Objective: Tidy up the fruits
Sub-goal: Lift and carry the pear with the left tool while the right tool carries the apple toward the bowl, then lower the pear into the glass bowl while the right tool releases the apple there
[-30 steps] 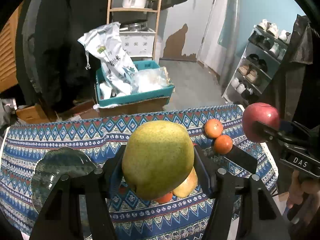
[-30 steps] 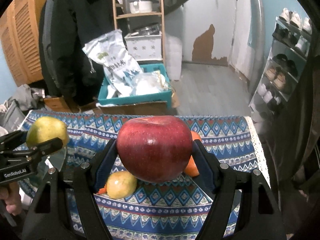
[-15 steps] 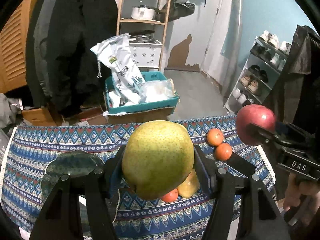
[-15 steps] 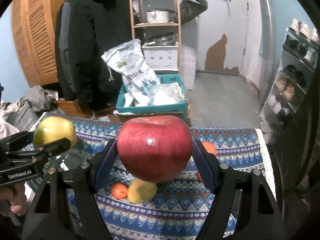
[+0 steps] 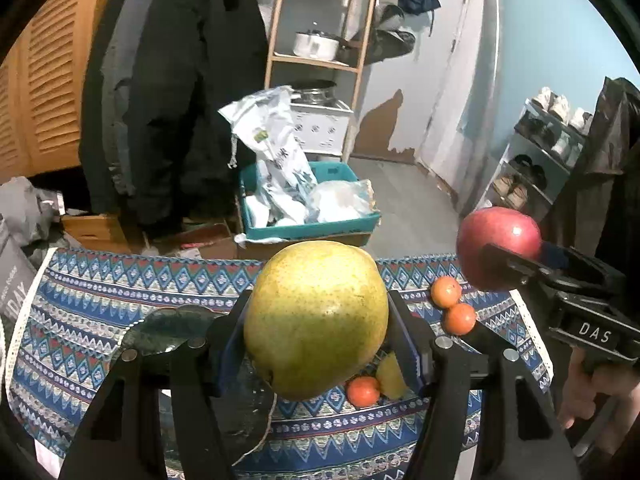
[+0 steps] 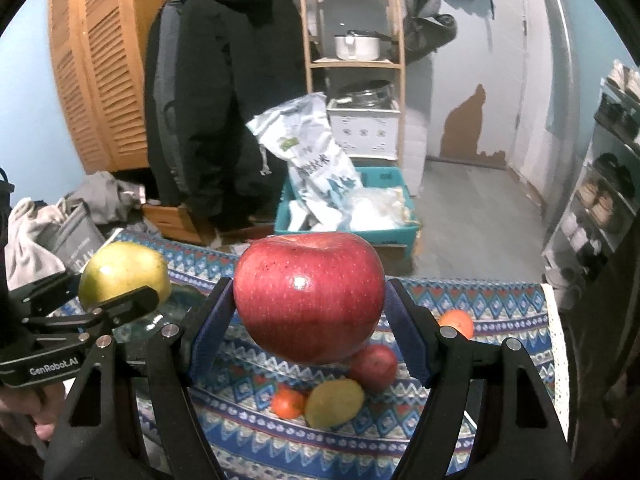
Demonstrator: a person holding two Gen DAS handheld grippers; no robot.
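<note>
Fruits are split between the two grippers and the patterned tablecloth below them. The left gripper pinches a large yellow-green pear between its jaws, the blue pads pressed against the pear's left and right flanks, and the pear is held clear above the table. The right gripper clamps a red apple the same way, its jaws closed on either side of the fruit, which also hangs above the cloth.

Seen from the left wrist camera, a dark green plate lies on the cloth just behind and below the left jaw. Below the pear, between the jaws, a small orange sits touching a yellow fruit. Beyond the right jaw, two more small oranges lie side by side, touching, near the cloth's far right corner.

Seen from the right wrist camera, a smaller red apple rests beneath the held apple, close to the right jaw, with the yellow fruit and an orange just in front of it. Another orange shows past the right jaw. Behind the table stands a teal crate of bags.
</note>
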